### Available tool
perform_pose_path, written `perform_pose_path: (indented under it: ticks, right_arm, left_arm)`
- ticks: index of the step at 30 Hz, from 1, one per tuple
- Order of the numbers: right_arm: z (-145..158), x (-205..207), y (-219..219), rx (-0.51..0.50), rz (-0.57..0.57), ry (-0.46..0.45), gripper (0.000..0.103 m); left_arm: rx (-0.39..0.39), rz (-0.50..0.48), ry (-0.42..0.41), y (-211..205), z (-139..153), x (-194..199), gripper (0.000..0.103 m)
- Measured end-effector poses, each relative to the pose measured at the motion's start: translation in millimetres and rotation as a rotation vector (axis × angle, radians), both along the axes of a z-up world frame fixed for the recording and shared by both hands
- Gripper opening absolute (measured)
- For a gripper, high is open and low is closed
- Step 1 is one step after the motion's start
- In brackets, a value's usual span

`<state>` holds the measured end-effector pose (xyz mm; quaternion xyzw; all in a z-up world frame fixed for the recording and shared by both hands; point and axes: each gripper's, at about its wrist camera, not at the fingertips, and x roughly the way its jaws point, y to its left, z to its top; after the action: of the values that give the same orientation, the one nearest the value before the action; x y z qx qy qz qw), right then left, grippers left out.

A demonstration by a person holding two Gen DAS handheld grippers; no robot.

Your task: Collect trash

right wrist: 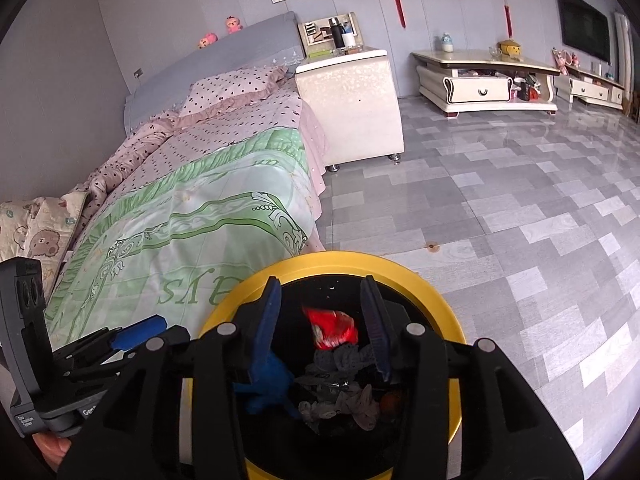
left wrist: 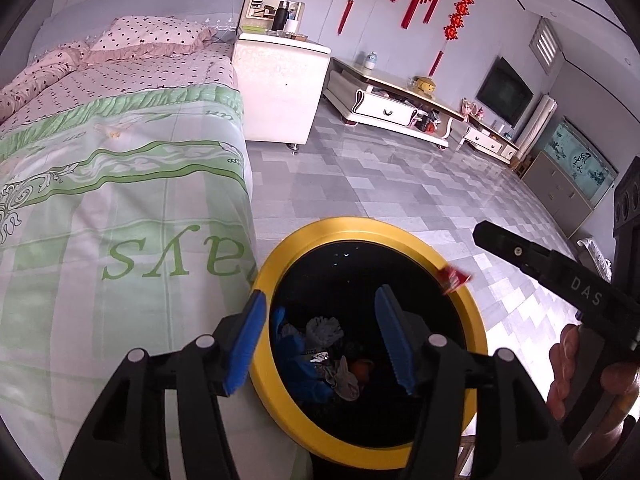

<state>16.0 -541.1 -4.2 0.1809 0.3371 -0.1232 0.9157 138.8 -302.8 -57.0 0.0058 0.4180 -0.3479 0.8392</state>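
Note:
A black trash bin with a yellow rim (left wrist: pixel 478 320) (right wrist: pixel 448 312) stands on the floor beside the bed. Inside lie blue and grey scraps (left wrist: pixel 320 332) (right wrist: pixel 344 396). A red wrapper (right wrist: pixel 332 328) is in mid-air between my right gripper's open fingers, over the bin mouth; it also shows in the left wrist view (left wrist: pixel 454 278) by the rim. My left gripper (left wrist: pixel 320 344) is open and empty above the bin. My right gripper (right wrist: pixel 320 332) is open above the bin; its body shows in the left wrist view (left wrist: pixel 560 276).
A bed with a green and pink cover (left wrist: pixel 120 184) (right wrist: pixel 192 208) lies left of the bin. A white nightstand (left wrist: pixel 280 92) (right wrist: pixel 352 108) and a low TV cabinet (left wrist: pixel 400 104) (right wrist: pixel 484 80) stand beyond. Grey tiled floor (right wrist: pixel 500 208) extends right.

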Motion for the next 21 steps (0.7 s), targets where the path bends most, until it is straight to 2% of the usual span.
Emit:
perform_pose_path:
  ticks: [10,21]
  right_arm:
    - [5,0,14,-0.005,0.007,0.001,0.043]
    - [11,31,83,-0.025,0.125,0.006,0.043]
  left_arm:
    - [-0.018,0.062,-0.035,37,15,6,0.06]
    - [0.003,0.194,-0.078,118,27,13,0.06]
